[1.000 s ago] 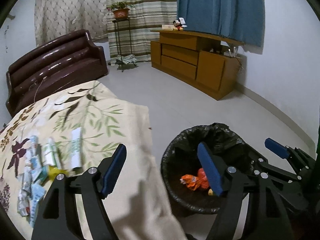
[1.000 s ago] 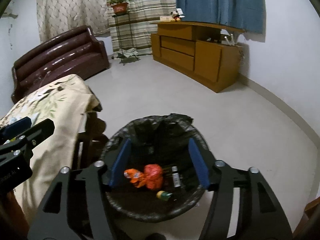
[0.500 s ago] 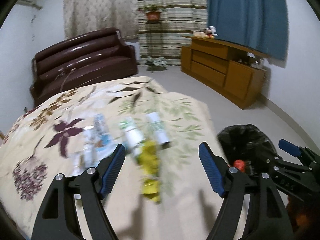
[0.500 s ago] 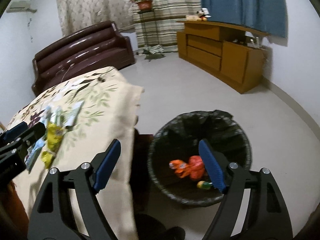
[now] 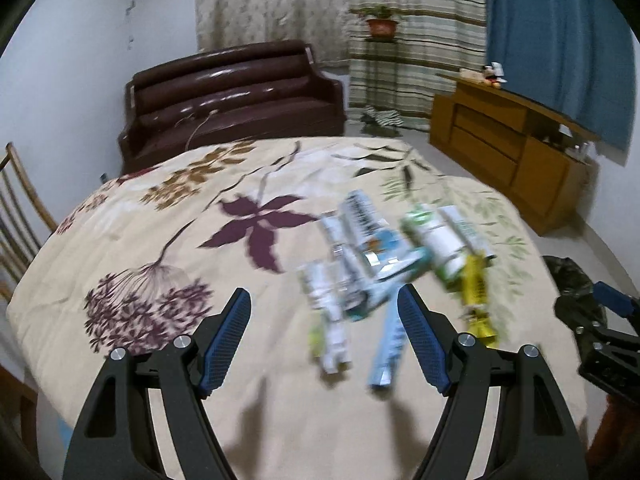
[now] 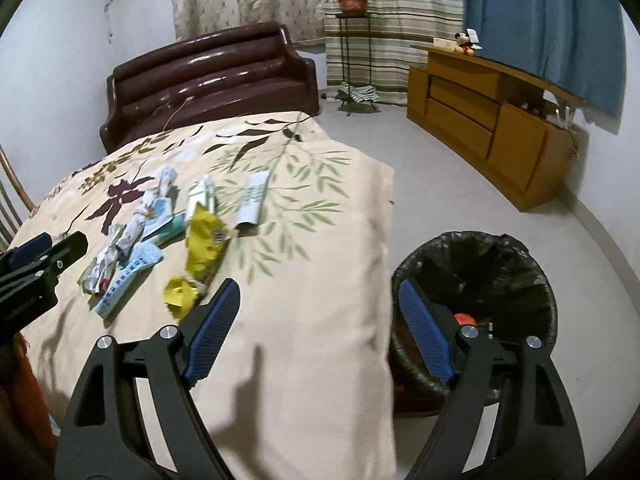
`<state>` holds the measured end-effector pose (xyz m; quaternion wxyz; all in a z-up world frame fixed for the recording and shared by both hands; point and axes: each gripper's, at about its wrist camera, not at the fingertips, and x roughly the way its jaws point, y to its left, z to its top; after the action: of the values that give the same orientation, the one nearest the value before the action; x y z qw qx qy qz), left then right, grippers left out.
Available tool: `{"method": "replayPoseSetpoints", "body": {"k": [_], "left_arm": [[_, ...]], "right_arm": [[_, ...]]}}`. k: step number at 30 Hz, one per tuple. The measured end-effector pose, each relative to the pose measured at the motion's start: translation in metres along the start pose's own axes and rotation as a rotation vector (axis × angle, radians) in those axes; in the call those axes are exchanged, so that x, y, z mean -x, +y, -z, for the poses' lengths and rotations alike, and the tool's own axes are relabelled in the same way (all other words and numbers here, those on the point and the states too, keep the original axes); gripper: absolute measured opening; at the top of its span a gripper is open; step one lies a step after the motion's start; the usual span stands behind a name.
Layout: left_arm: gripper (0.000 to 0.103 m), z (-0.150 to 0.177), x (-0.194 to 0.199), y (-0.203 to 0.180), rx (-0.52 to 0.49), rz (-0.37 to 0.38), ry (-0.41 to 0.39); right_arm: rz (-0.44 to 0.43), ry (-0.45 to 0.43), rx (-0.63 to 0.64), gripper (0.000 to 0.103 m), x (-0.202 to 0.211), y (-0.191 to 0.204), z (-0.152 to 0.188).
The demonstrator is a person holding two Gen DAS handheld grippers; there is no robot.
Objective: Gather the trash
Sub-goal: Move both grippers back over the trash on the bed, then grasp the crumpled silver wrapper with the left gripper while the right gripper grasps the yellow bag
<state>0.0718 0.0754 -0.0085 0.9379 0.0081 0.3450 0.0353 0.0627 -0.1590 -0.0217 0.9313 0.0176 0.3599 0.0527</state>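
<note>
Left wrist view: left gripper [image 5: 324, 338] has jaws apart, nothing between them, hovering over the floral tabletop [image 5: 168, 240] short of the wrapper pile [image 5: 360, 264]. Frame is blurred, so item edges are hard to read. Right gripper [image 6: 318, 330] also has jaws apart and empty, above the cloth edge between the yellow wrapper [image 6: 202, 258] and the lined trash bin [image 6: 476, 300]. Trash lies overlapped and flat on loose cloth; risks are pinching the cloth along with a wrapper, dragging neighbours off the edge, or crinkly film slipping out before reaching the bin.
</note>
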Motion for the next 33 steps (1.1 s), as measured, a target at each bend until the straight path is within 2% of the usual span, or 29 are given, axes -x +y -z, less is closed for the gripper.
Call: {"method": "replayPoseSetpoints", "body": {"k": [5,13,17,22,24,26,29,33], "left_arm": [[0.074,0.006,-0.009,0.019,0.033,-0.005,0.037],[0.070,0.008,-0.022,0.018,0.034,0.040,0.087],[0.058,0.007,-0.031,0.013,0.013,0.047,0.104],[0.050,0.009,-0.040,0.014,0.016,0.073,0.139],[0.036,0.010,-0.042,0.014,0.012,0.089,0.149],[0.026,0.012,-0.043,0.014,0.011,0.111,0.160],[0.020,0.012,-0.042,0.013,0.006,0.122,0.157],[0.019,0.012,-0.039,0.015,0.010,0.126,0.147]], "right_arm": [[0.001,0.015,0.011,0.080,-0.006,0.014,0.000],[-0.005,0.028,0.005,0.080,-0.011,0.020,0.000],[-0.004,0.033,0.006,0.080,-0.013,0.022,0.000],[-0.002,0.038,0.009,0.080,-0.014,0.022,0.000],[-0.001,0.042,0.010,0.080,-0.015,0.023,0.000],[-0.002,0.043,0.012,0.080,-0.016,0.023,0.000],[-0.002,0.044,0.013,0.080,-0.016,0.023,0.000],[0.001,0.040,0.008,0.080,-0.015,0.023,0.000]]}}
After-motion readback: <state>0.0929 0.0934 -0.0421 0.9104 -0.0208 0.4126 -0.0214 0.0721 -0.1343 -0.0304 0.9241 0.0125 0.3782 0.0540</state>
